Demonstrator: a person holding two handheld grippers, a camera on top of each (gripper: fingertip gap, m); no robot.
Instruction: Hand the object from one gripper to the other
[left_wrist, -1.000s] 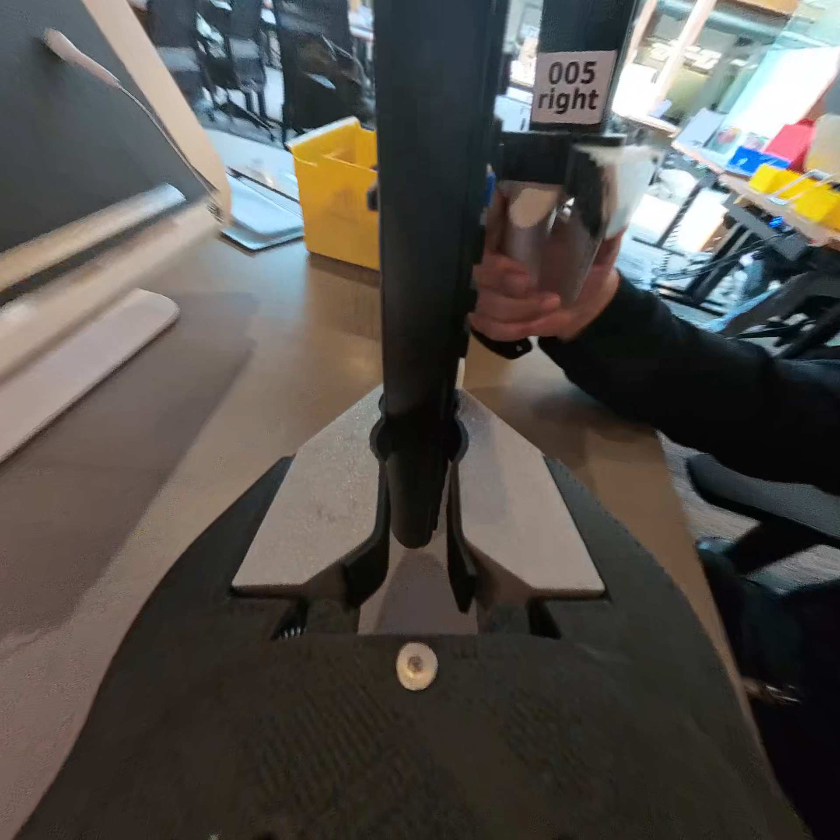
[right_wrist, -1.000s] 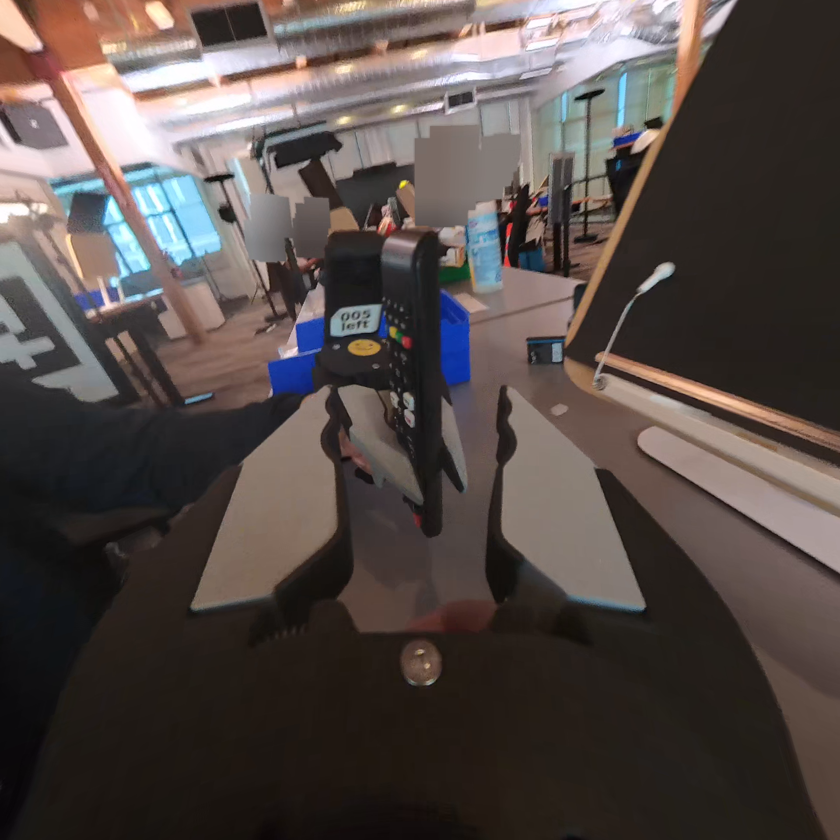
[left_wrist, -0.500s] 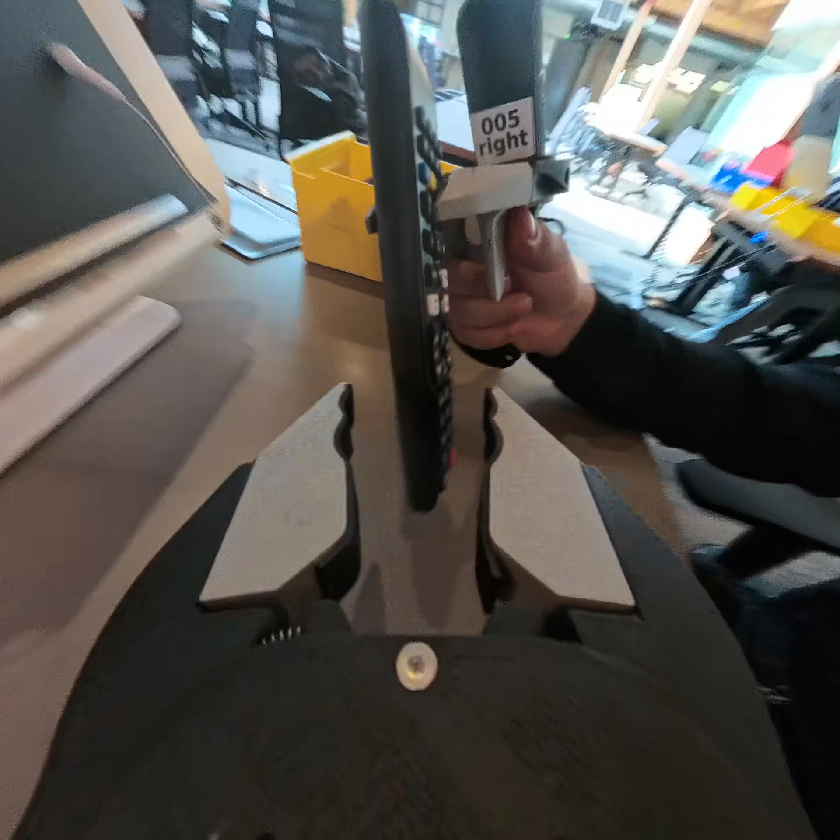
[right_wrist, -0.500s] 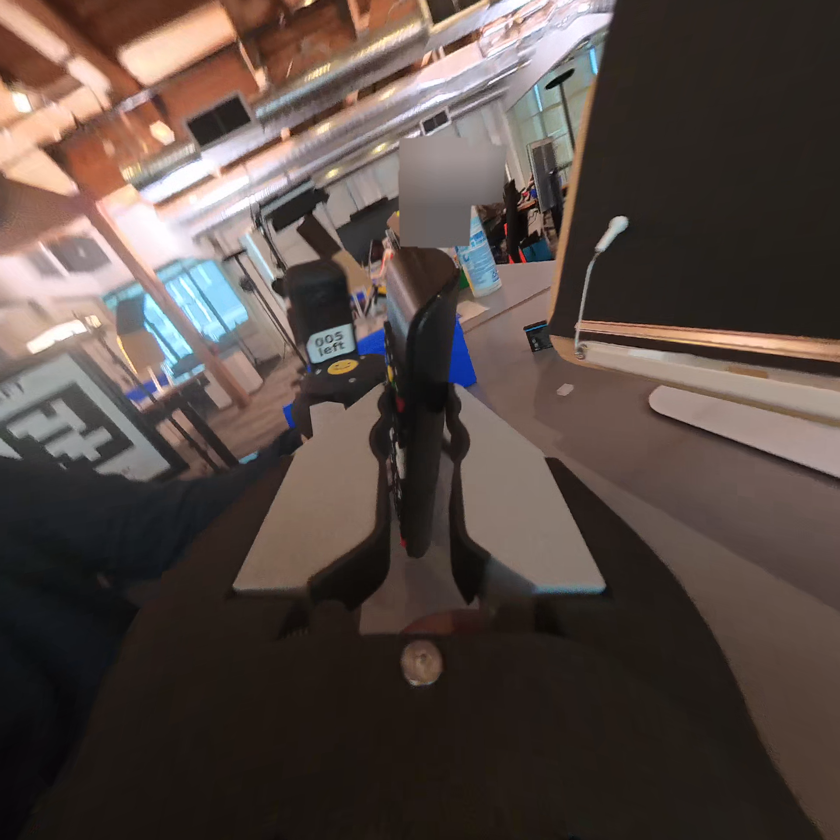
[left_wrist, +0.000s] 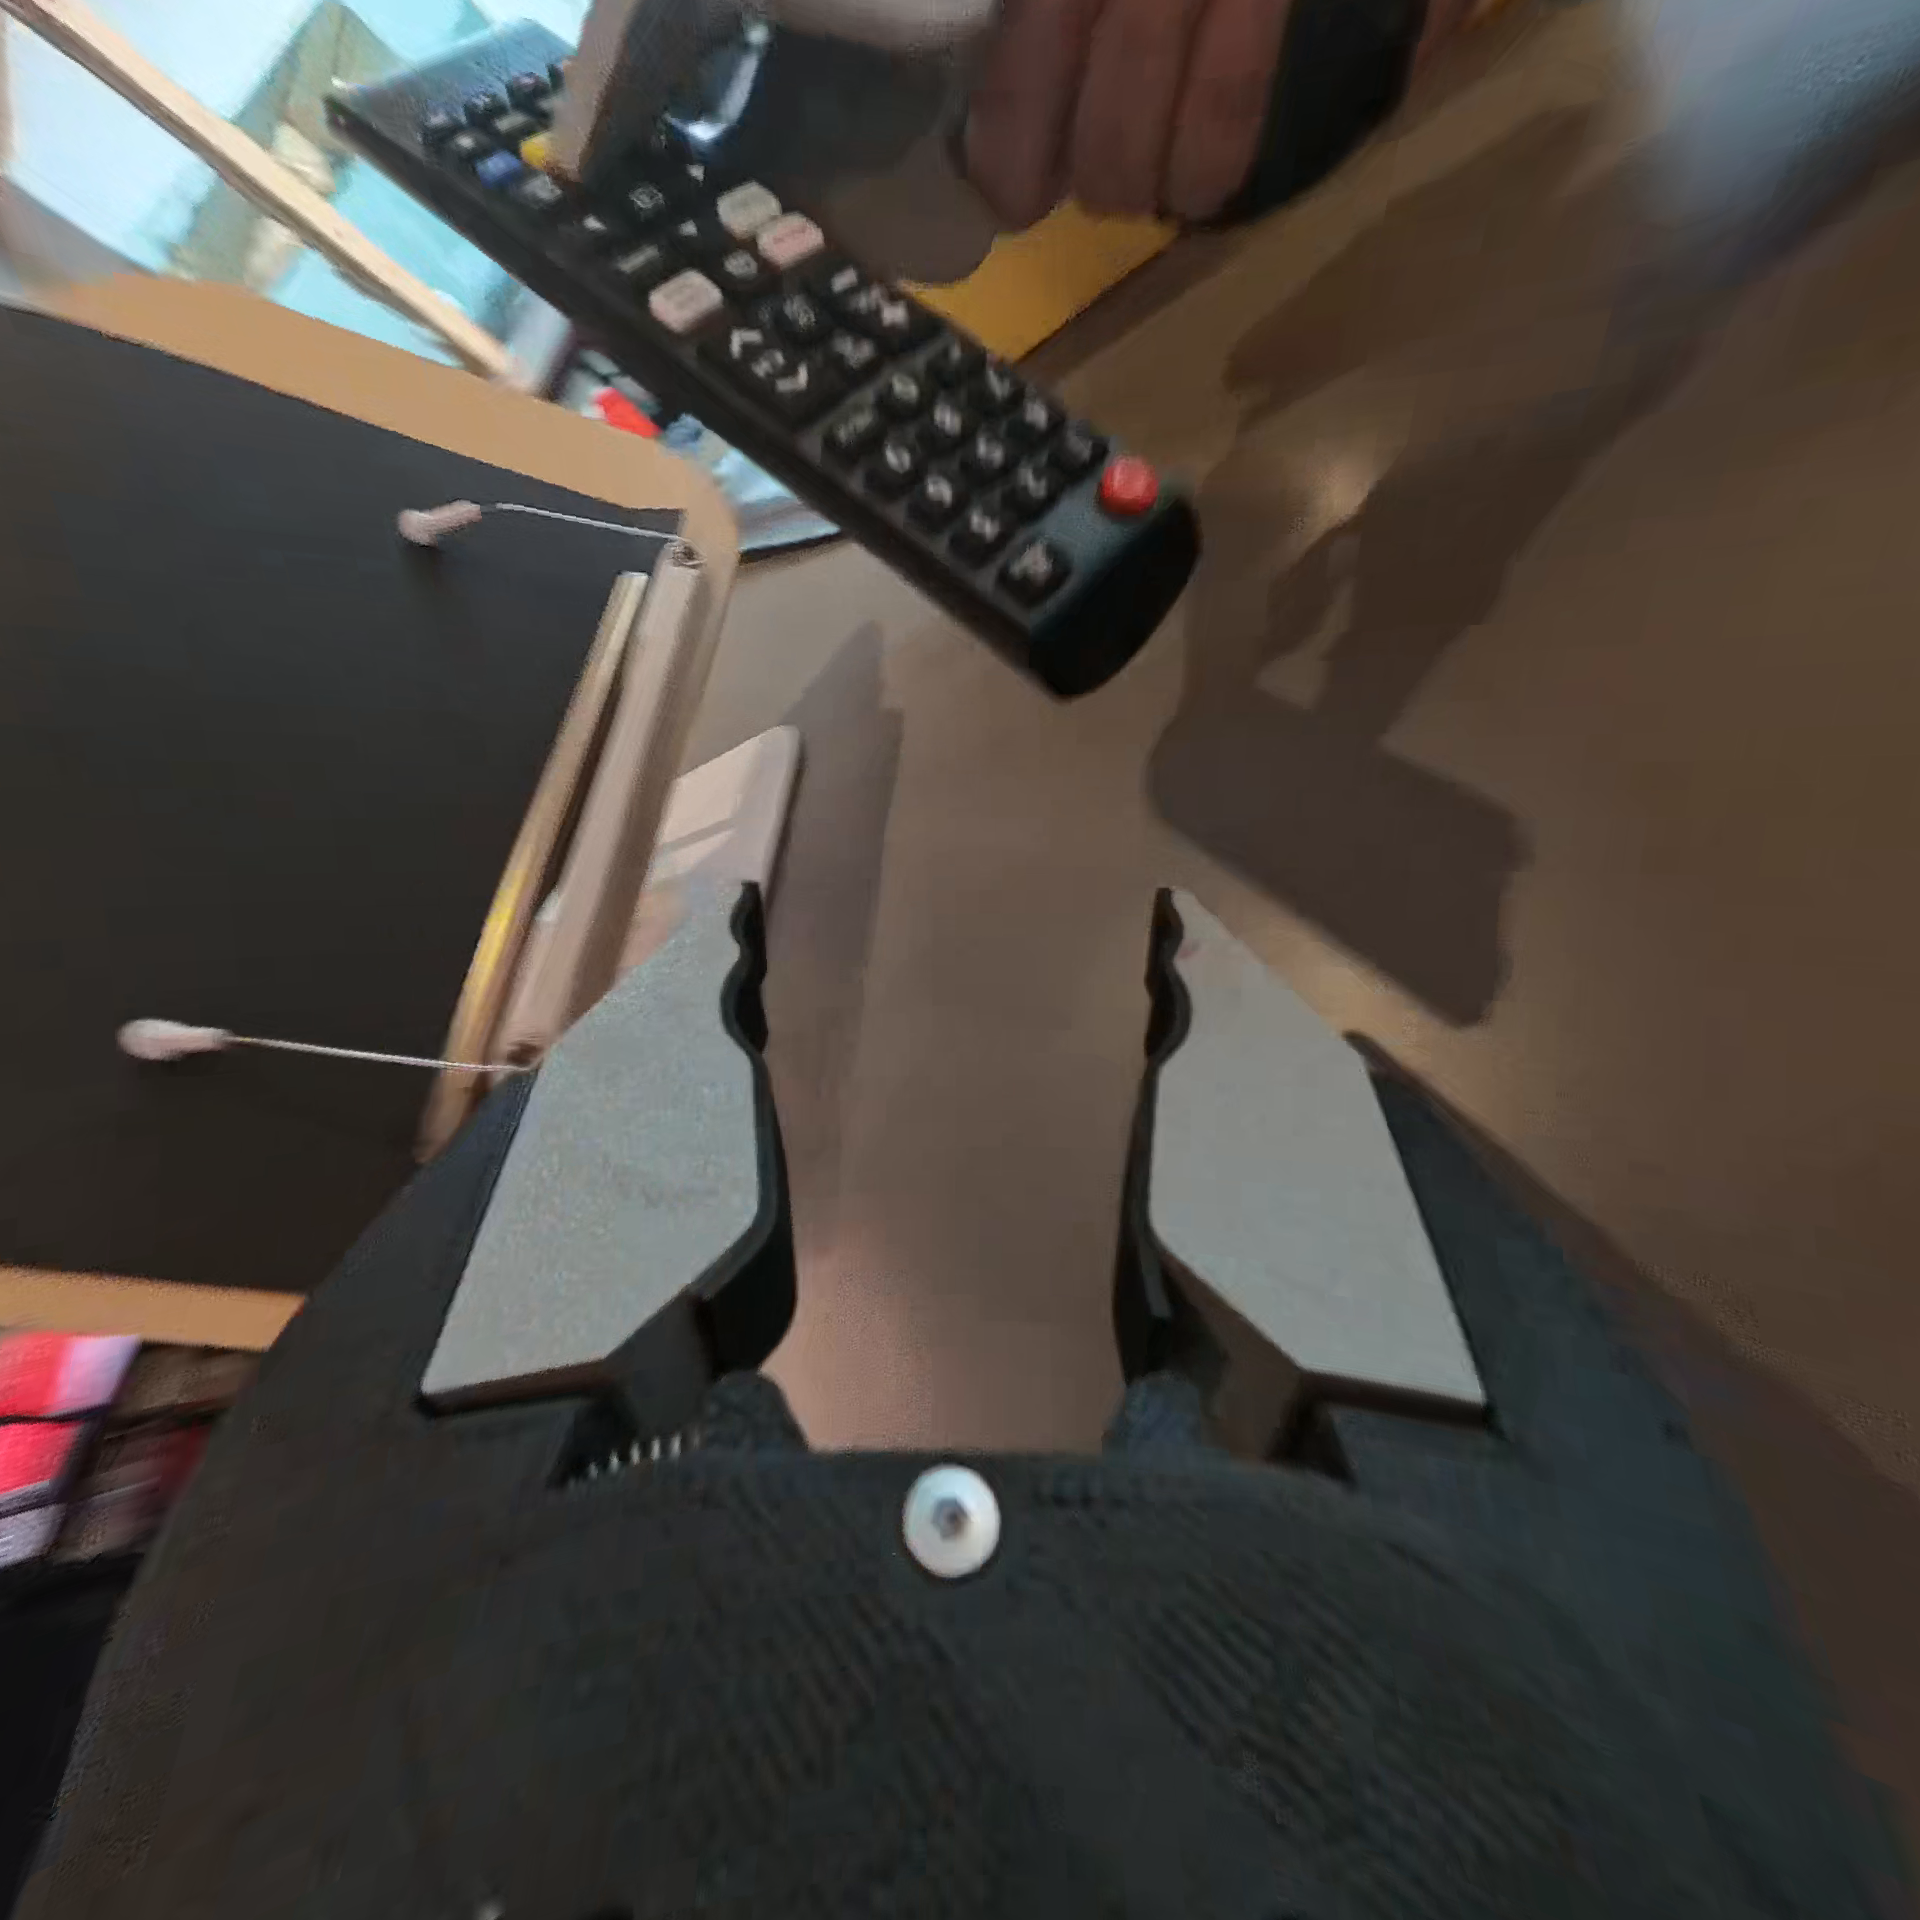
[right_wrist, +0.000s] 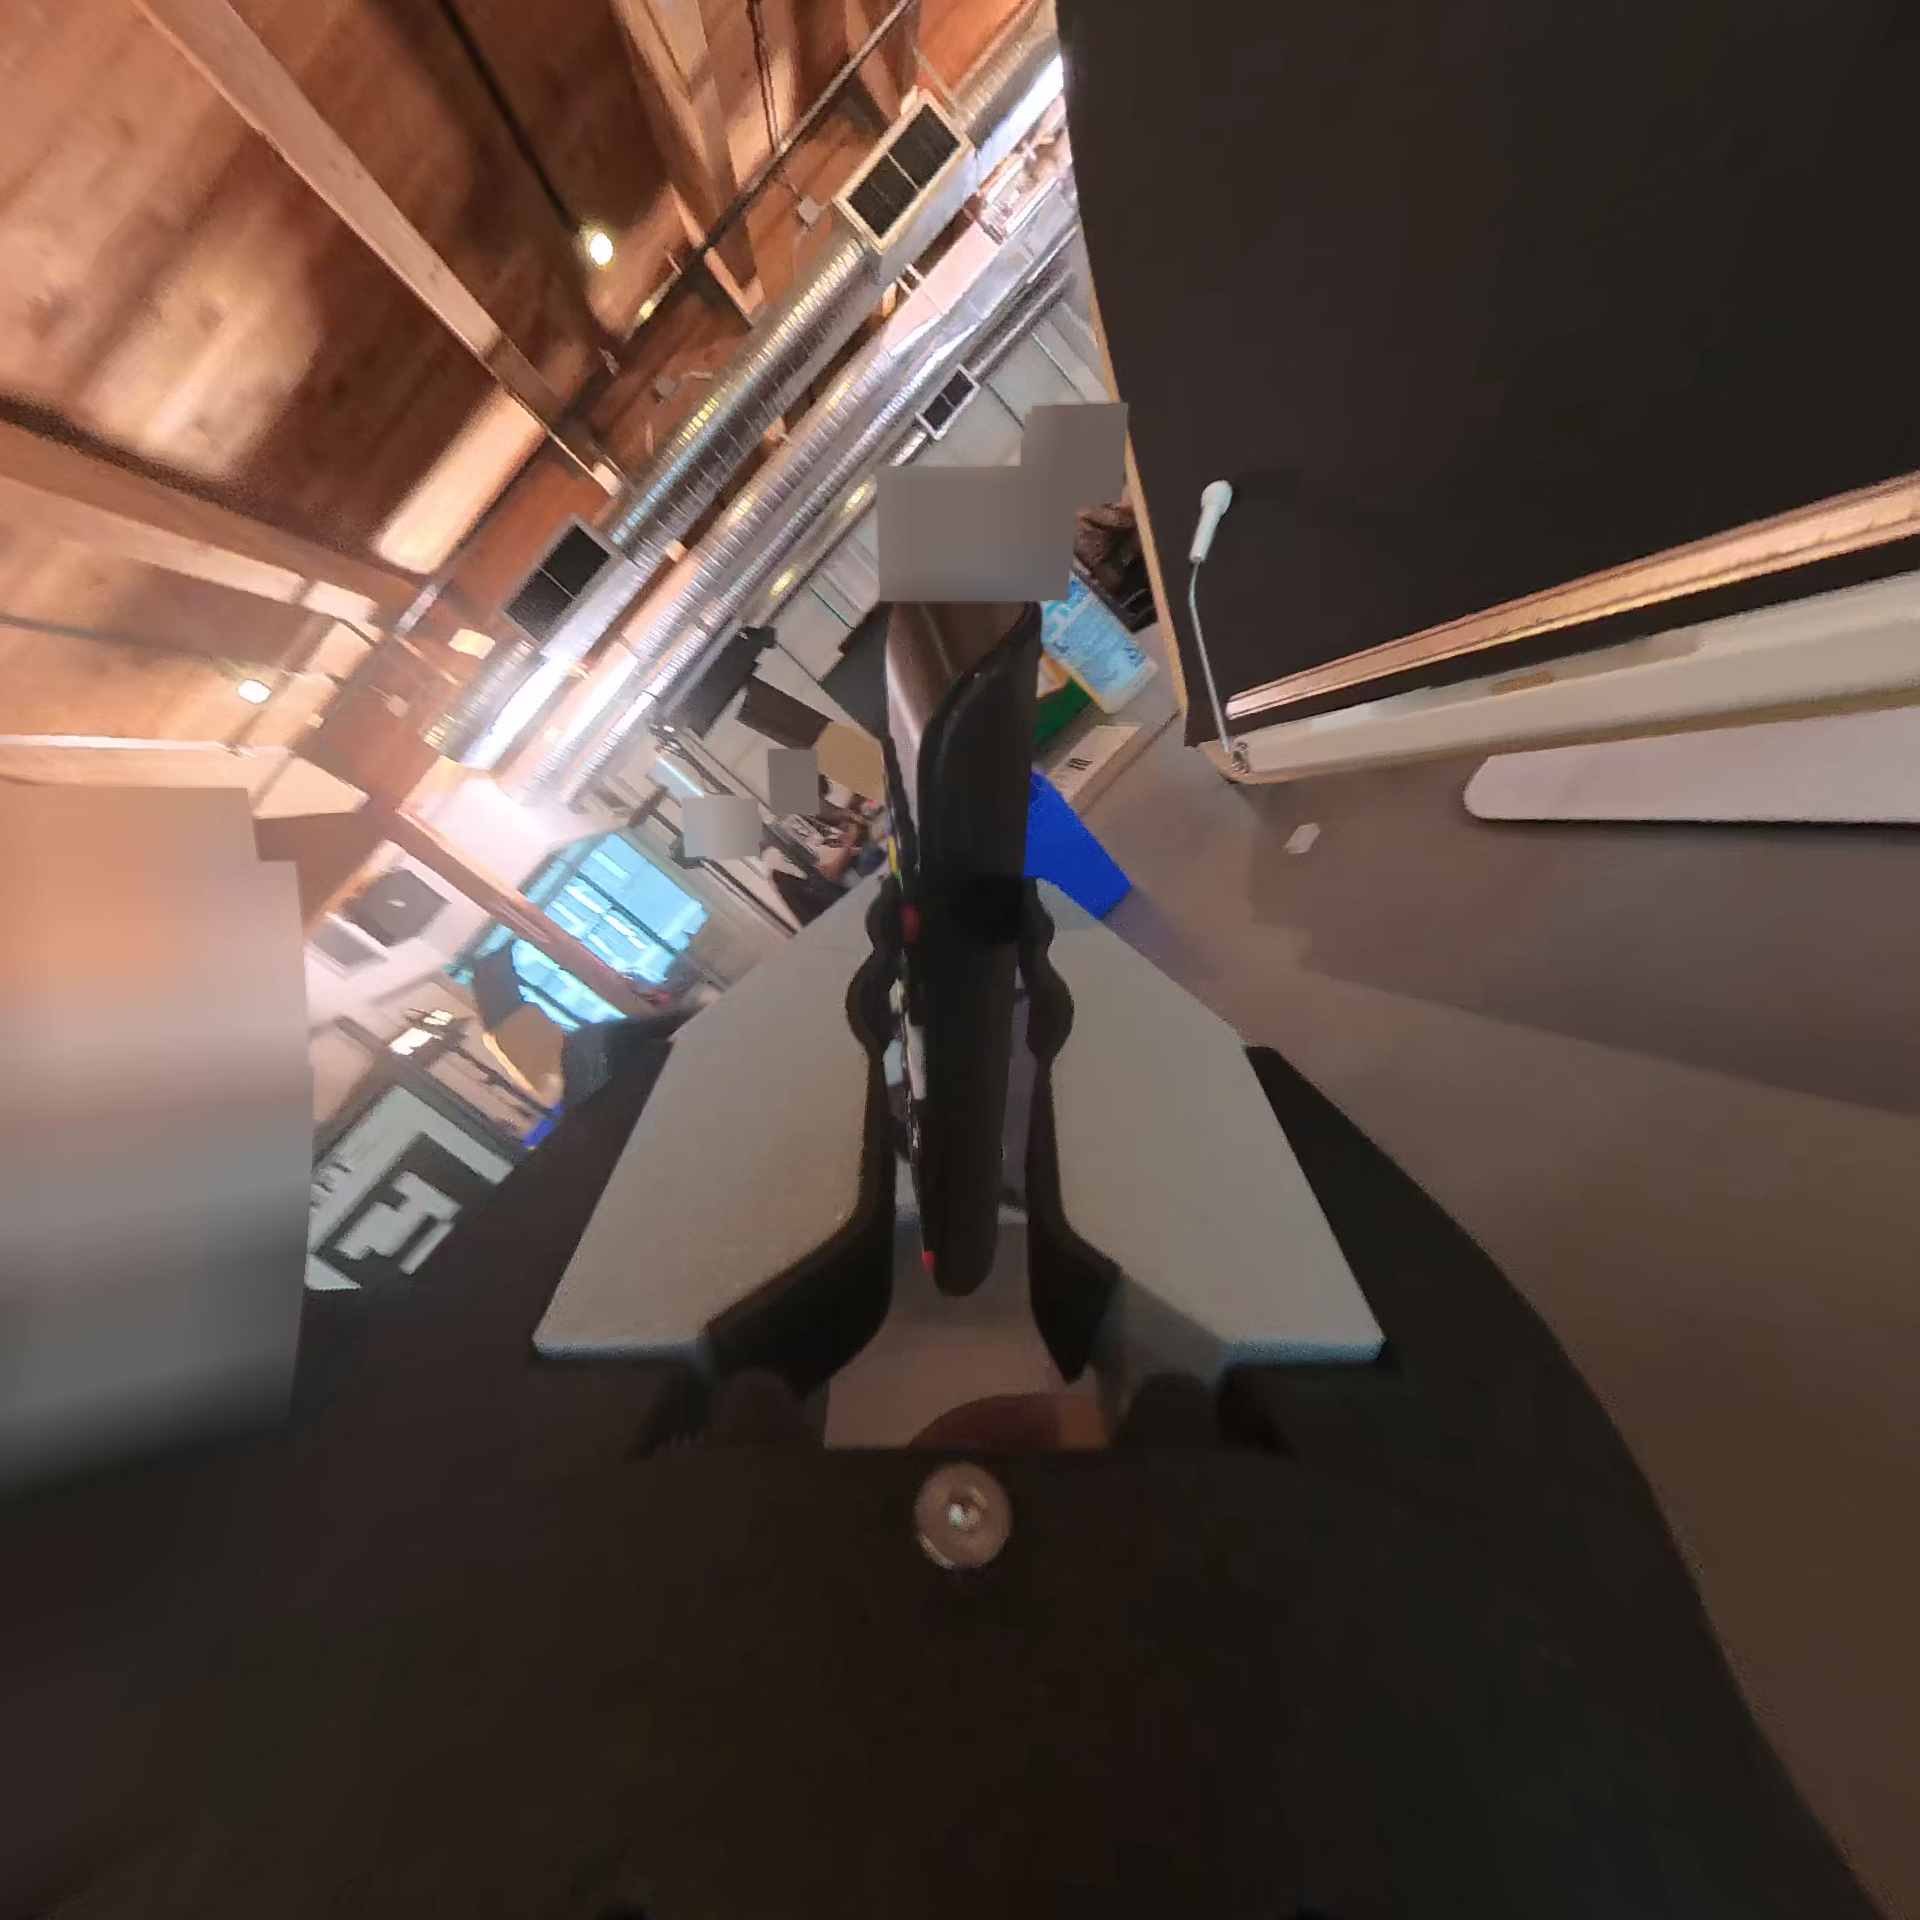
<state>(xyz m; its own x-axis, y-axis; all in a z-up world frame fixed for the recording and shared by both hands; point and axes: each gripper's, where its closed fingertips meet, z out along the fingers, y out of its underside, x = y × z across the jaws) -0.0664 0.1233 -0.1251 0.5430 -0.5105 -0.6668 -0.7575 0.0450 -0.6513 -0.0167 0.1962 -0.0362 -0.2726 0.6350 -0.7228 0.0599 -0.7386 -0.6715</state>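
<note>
Black plastic with rows of dark keys and one red button near its lower end, the remote control (left_wrist: 769, 353) runs aslant across the upper middle of the left wrist view, held off the brown desk (left_wrist: 1558, 727) with its shadow on the surface below it. In the right wrist view the remote control (right_wrist: 961, 1039) stands edge-on at the centre of the frame, pinched between the two grey fingers of the right tool (right_wrist: 956, 935), whose tips press on its sides about halfway along its length. In the left wrist view a person's hand (left_wrist: 1101, 114) at the top edge grips that tool's handle, blurred. The left tool (left_wrist: 951, 914) sits in the lower half of its own view with its fingers spread wide and nothing between them, well apart from the remote. To the left of the frame stands a black board (left_wrist: 260, 779) with a pale wooden rim, two thin wires with white tips lying across it. A yellow bin (left_wrist: 1039, 270) shows behind the remote, partly hidden.
</note>
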